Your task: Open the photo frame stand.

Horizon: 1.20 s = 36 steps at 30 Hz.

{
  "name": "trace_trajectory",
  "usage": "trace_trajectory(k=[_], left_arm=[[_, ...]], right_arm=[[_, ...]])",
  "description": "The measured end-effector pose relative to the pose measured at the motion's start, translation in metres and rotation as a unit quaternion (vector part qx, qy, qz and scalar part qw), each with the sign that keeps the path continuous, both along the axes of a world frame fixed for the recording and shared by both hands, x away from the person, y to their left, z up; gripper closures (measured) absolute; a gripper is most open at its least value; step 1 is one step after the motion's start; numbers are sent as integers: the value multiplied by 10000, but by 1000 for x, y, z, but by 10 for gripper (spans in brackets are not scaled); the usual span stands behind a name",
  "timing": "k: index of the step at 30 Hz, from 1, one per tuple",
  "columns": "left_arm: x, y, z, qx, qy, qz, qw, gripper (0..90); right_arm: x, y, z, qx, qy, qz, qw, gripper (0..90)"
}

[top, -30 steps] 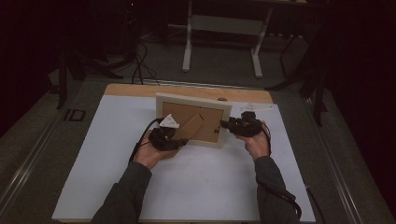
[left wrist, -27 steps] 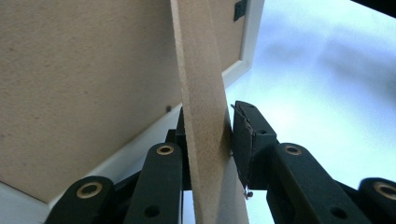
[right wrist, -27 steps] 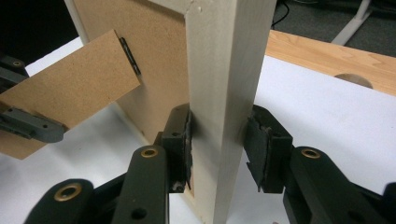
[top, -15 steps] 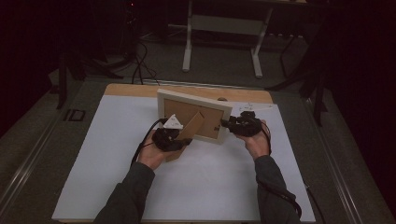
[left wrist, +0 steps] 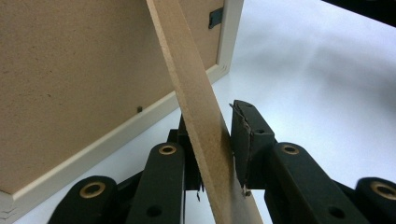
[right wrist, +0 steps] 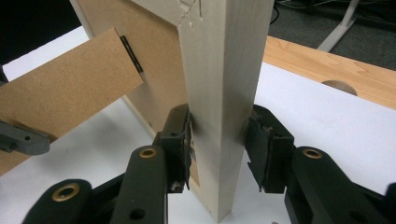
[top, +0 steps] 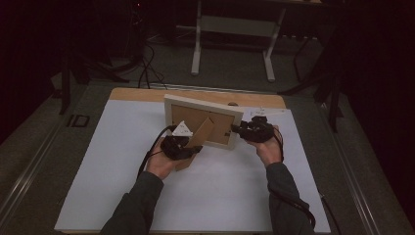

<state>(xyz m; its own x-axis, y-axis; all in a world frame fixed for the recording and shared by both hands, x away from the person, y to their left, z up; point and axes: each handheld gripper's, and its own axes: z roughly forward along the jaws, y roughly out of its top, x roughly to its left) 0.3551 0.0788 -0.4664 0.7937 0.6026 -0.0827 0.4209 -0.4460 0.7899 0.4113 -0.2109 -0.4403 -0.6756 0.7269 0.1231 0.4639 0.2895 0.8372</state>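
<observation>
Picture frame (top: 203, 120) stands near-upright on the white sheet (top: 122, 161) over the table (top: 147, 94), back side toward the person, roughly mid-table toward the far edge. High view: its fold-out easel stand (top: 199, 139) angles out from the brown backing board toward the left hand. Left claw (top: 183, 147) sits at the stand's lower end; right claw (top: 242, 129) is on the frame's right vertical edge. Both forearms come in from the bottom in dark sleeves.

Left gripper view: left claw (left wrist: 219, 149) has the easel stand (left wrist: 201, 112) between its pads, stand edge-on and running diagonally up. Left pad sits against it, right pad looks touching or just off; jaws have eased in slightly, partly closed. Backing board (left wrist: 84, 79) and pale frame border (left wrist: 116, 135) fill the upper left, a small metal clip (left wrist: 215, 16) near the corner.

Right gripper view: right claw (right wrist: 222, 140) straddles the pale wood frame edge (right wrist: 224, 93), jaws about half open. Left pad is pressed on the wood, right pad looks touching or just off it. Easel stand (right wrist: 65, 88) juts out left, hinged to the backing; bare wooden table strip (right wrist: 327, 65) beyond the sheet.
</observation>
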Motion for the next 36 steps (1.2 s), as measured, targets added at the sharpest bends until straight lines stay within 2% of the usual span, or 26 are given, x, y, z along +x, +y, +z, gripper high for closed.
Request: trace_trajectory(k=[11,23,36], left_arm=[[-4,-4,-5,41,-65,46,10000,757],[-12,-8,-12,66,-78,24,9999,763],[-17,-13,-20,262,-160,-25,9995,773]], right_arm=[[-1,2,2,-73,-99,-20,9999,596],[-6,1,1,-30,-157,131,9998,578],[-12,2,0,-89,-312,224,9992,553]])
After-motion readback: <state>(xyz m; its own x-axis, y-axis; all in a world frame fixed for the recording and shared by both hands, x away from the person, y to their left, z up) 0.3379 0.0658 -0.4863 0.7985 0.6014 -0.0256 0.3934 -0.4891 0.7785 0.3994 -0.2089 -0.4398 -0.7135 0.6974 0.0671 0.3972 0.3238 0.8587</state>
